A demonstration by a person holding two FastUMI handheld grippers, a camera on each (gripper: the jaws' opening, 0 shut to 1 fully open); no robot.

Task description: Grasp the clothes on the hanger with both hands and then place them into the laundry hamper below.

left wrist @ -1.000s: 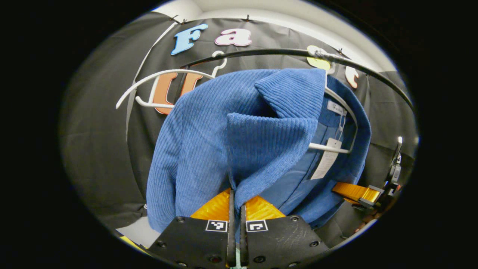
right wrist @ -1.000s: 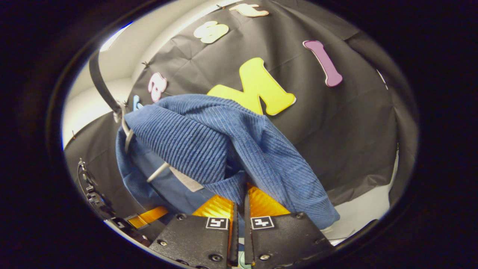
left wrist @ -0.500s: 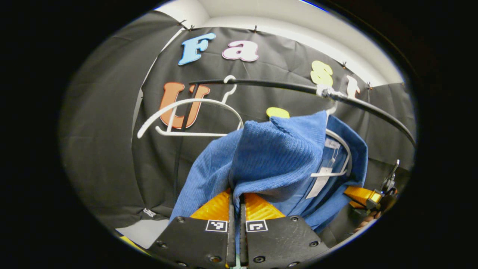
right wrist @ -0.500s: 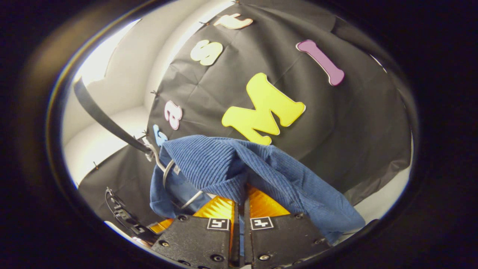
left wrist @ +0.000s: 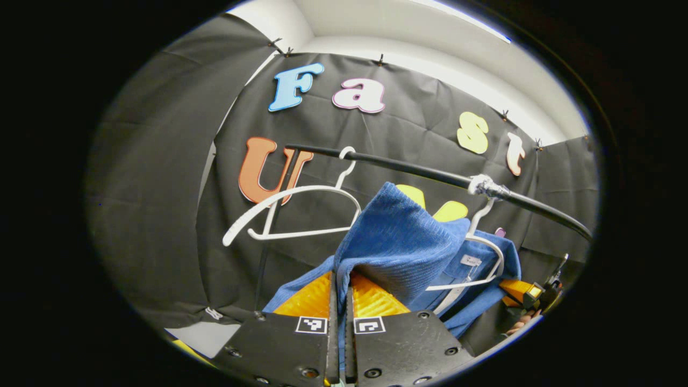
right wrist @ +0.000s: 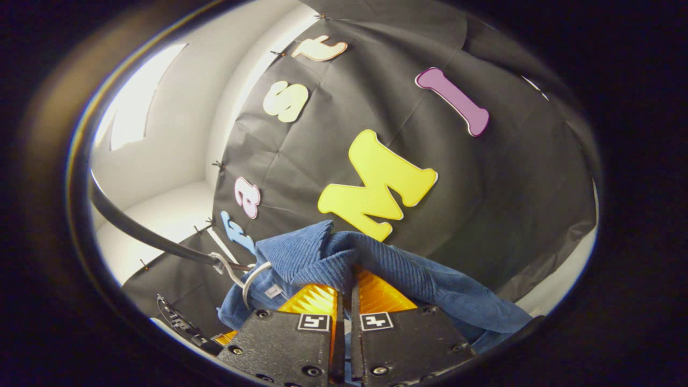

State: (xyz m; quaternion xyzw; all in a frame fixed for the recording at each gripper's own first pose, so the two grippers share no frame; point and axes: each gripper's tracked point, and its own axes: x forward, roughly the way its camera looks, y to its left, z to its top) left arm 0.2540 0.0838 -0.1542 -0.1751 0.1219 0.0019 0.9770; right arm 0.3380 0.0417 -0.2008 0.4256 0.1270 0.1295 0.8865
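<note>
A blue ribbed jacket (left wrist: 400,247) hangs partly on a white hanger (left wrist: 484,263) under the black rail (left wrist: 419,171). My left gripper (left wrist: 339,282) is shut on a fold of its cloth, which bunches up over the fingers. In the right gripper view the same blue jacket (right wrist: 408,269) drapes over my right gripper (right wrist: 346,279), which is shut on another fold. The white hanger (right wrist: 248,279) and the rail (right wrist: 145,236) sit at the lower left there. The right gripper (left wrist: 529,293) also appears at the far right of the left gripper view, behind the jacket.
A second white hanger (left wrist: 295,212), bare, hangs on the rail to the left of the jacket. The rail's black upright post (left wrist: 271,231) stands behind it. A pale floor patch (left wrist: 201,333) shows at the lower left. The hamper is out of view.
Both grippers have dropped with the jacket still clamped; the rail and hangers now sit higher relative to the cloth, which has slid down the hanger and bunched closer over the fingers.
</note>
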